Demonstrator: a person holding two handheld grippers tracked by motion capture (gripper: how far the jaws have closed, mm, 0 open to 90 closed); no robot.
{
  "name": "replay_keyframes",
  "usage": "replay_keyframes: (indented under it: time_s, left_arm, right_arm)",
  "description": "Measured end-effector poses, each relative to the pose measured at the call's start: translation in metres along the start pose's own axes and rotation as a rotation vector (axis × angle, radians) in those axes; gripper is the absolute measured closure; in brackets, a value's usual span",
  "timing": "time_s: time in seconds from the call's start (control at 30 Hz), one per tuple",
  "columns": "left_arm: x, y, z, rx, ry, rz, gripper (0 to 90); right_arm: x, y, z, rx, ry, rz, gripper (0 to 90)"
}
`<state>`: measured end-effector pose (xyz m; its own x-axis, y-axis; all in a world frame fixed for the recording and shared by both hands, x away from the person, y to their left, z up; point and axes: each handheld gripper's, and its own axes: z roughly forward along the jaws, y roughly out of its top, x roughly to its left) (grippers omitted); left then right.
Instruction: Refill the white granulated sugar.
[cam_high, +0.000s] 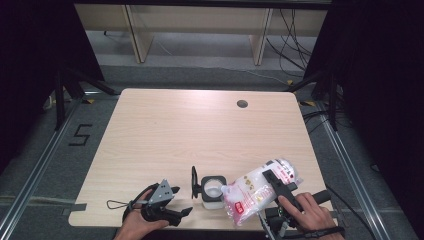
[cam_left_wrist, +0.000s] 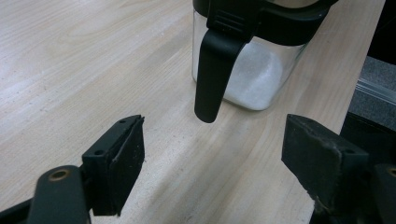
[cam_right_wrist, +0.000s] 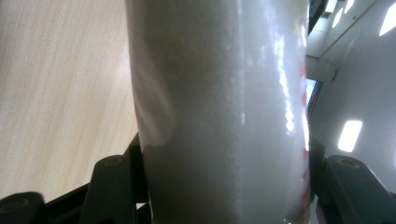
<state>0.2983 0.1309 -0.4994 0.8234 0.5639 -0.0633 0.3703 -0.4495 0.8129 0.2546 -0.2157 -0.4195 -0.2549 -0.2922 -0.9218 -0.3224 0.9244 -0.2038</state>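
**Pouring from bag into jar, spill risk at the mouth**

High view: my right gripper (cam_high: 276, 186) sits lower right of the frame, clamped across a white bag (cam_high: 257, 190) with red print, tilted so its corner dips toward the open jar (cam_high: 212, 190) at bottom centre. The jar's lid (cam_high: 194, 182) stands flipped up on its left side. My left gripper (cam_high: 172, 206) rests at lower left, near the jar but apart from it, holding nothing. All of this is close to the near edge of the table (cam_high: 165, 130).

Left gripper view: jaws spread wide, bare wood between them. The jar (cam_left_wrist: 261, 74) is at the top of the frame with white grains at its bottom, and the lid's black latch (cam_left_wrist: 215, 70) hangs down its front.

Right gripper view: the bag (cam_right_wrist: 219, 116) bulges between both jaws, gripped at its sides.

Risk, as I judge it: nothing steadies the jar, so a nudge from the bag could shift or tip it. The soft bag may slump and dump grains past the rim.
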Motion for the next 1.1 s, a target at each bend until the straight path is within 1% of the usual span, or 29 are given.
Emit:
replay_keyframes:
  time_s: [0.03, 0.07, 0.1, 0.13, 0.17, 0.2, 0.23, 0.27, 0.3, 0.33, 0.37, 0.4, 0.43, 0.47, 0.53, 0.57, 0.6, 0.63, 0.67, 0.77, 0.8, 0.87, 0.9, 0.93, 0.97, 1.0, 1.03, 1.07, 1.1]
  left_arm:
    - [0.0019, 0.0005, -0.0008, 0.007, 0.003, 0.036, 20.9]
    - [0.0017, 0.0005, -0.0007, 0.006, 0.003, 0.033, 20.9]
    - [0.0, -0.0001, 0.0, -0.003, 0.001, -0.001, 20.9]
    - [0.001, 0.0002, -0.0012, 0.014, -0.005, 0.005, 20.9]
    - [-0.0001, 0.0001, -0.0003, 0.0, -0.005, -0.014, 20.9]
    - [0.0003, -0.0001, -0.0006, 0.002, 0.004, -0.005, 20.9]
    - [-0.0003, -0.0002, -0.0001, -0.006, 0.002, -0.011, 20.9]
    - [0.0011, 0.0003, -0.0014, 0.017, -0.005, 0.006, 20.9]
    - [0.0001, 0.0002, -0.0005, 0.005, -0.007, -0.006, 20.9]
    - [-0.0001, 0.0001, -0.0002, 0.001, -0.004, -0.006, 20.9]
    - [-0.0003, -0.0001, 0.0, -0.003, 0.0, -0.006, 20.9]
    - [0.0002, 0.0002, -0.0005, 0.005, -0.007, -0.006, 20.9]
    - [0.001, 0.0002, -0.0012, 0.012, -0.002, 0.006, 20.9]
    - [0.0008, 0.0, -0.0011, 0.007, 0.002, 0.006, 20.9]
    - [0.0009, 0.0002, -0.0013, 0.006, 0.013, 0.015, 20.9]
    - [0.0021, 0.0007, -0.0015, 0.006, 0.012, 0.041, 20.9]
    - [0.0019, 0.0008, -0.0013, 0.005, 0.011, 0.036, 20.9]
    - [0.0022, 0.001, -0.0014, 0.009, 0.005, 0.037, 20.9]
    - [0.0017, 0.0007, -0.0014, 0.008, 0.012, 0.037, 20.9]
    - [0.0017, 0.0006, -0.0009, 0.001, 0.01, 0.033, 20.9]
    - [0.0022, 0.0008, -0.0014, 0.012, 0.0, 0.038, 20.9]
    - [0.0009, 0.0009, -0.0007, 0.004, 0.002, 0.025, 20.9]
    - [0.001, 0.0012, -0.0009, 0.006, 0.003, 0.025, 20.9]
    - [0.001, 0.0012, -0.0009, 0.003, 0.004, 0.023, 20.9]
    - [0.0019, 0.0009, -0.0013, 0.006, 0.011, 0.036, 20.9]
    - [0.002, 0.0008, -0.0017, 0.009, 0.014, 0.039, 20.9]
    - [0.002, 0.0007, -0.0017, 0.009, 0.014, 0.039, 20.9]
    - [0.0019, 0.0008, -0.0016, 0.008, 0.014, 0.039, 20.9]
    - [0.0021, 0.0008, -0.0014, 0.006, 0.012, 0.04, 20.9]
  right_arm:
    - [0.0, -0.0002, -0.0002, 0.0, -0.001, 0.004, 43.7]
    - [-0.0001, -0.0004, -0.0004, 0.002, -0.003, 0.008, 43.7]
    - [-0.0027, -0.0007, 0.0005, -0.01, -0.01, -0.027, 43.7]
    - [-0.0045, -0.0012, 0.0006, -0.011, -0.012, -0.052, 43.7]
    - [-0.0041, -0.0011, 0.0004, -0.01, -0.01, -0.047, 43.7]
    - [-0.0028, -0.0006, 0.0001, -0.007, -0.007, -0.026, 43.7]
    - [-0.0028, -0.0006, 0.0002, -0.008, -0.009, -0.028, 43.7]
    - [-0.0024, -0.0002, -0.0005, 0.004, 0.006, -0.021, 43.7]
    - [-0.0007, 0.0001, -0.0014, 0.016, 0.009, -0.001, 43.7]
    - [-0.0023, 0.0008, -0.0011, 0.011, 0.012, -0.016, 43.7]
    - [-0.0015, 0.0008, 0.0006, -0.008, -0.004, -0.02, 43.7]
    - [-0.0032, 0.0016, 0.0006, -0.006, -0.001, -0.05, 43.7]
    - [-0.0025, 0.0024, -0.0007, 0.015, 0.016, -0.04, 43.7]
    - [-0.0012, 0.003, 0.0002, 0.006, 0.0, -0.04, 43.7]
    - [-0.0021, 0.0038, 0.0006, -0.002, -0.001, -0.054, 43.7]
    - [-0.0019, 0.004, 0.0005, -0.003, -0.002, -0.051, 43.7]
    - [-0.0022, 0.0045, -0.0002, 0.009, 0.011, -0.051, 43.7]
    - [-0.0015, 0.0047, -0.0007, 0.017, 0.011, -0.042, 43.7]
    - [-0.0017, 0.0048, -0.0008, 0.019, 0.013, -0.042, 43.7]
    - [-0.0037, 0.0043, -0.0012, 0.011, 0.009, -0.054, 43.7]
    - [-0.0044, 0.0044, -0.001, 0.002, -0.004, -0.054, 43.7]
    - [-0.0053, 0.0041, -0.0014, 0.009, -0.003, -0.068, 43.7]
    - [-0.0041, 0.0041, -0.0014, 0.012, 0.004, -0.057, 43.7]
    - [-0.0044, 0.0044, -0.0009, 0.014, 0.002, -0.075, 43.7]
    - [-0.0035, 0.0046, -0.0008, 0.02, 0.006, -0.072, 43.7]
    - [-0.004, 0.0044, 0.0001, 0.015, 0.006, -0.086, 43.7]
    - [-0.002, 0.0044, -0.0008, 0.025, 0.01, -0.059, 43.7]
    - [-0.0011, 0.0045, -0.0004, 0.017, -0.002, -0.049, 43.7]
    - [-0.0015, 0.005, -0.0002, 0.015, 0.0, -0.057, 43.7]
